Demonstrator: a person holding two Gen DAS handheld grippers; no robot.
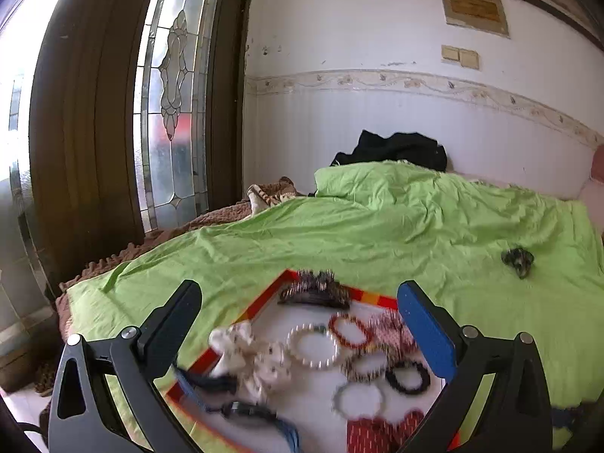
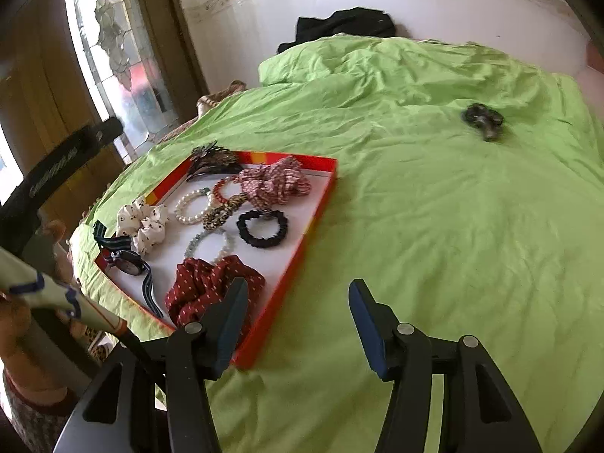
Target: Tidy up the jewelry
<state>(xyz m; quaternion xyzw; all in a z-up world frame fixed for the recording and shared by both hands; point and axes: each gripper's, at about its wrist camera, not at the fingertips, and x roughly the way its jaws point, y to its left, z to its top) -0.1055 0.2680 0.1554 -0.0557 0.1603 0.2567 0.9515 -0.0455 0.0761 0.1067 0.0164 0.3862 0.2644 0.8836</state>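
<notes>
A red-rimmed tray (image 2: 324,204) with a white floor lies on the green bedspread and holds scrunchies, bead bracelets, a hair claw (image 2: 213,162) and a watch (image 2: 126,262). It also shows in the left wrist view (image 1: 271,294), blurred. A dark hair piece (image 2: 485,119) lies alone on the bedspread far right, also in the left wrist view (image 1: 518,260). My left gripper (image 1: 298,302) is open and empty above the tray. My right gripper (image 2: 298,298) is open and empty over the tray's near right edge.
The green bedspread (image 2: 434,226) covers the bed. Black clothing (image 2: 343,24) lies at the far wall. A glazed wooden door (image 1: 170,94) stands left of the bed. The person's left arm and the other gripper (image 2: 56,173) are at the left.
</notes>
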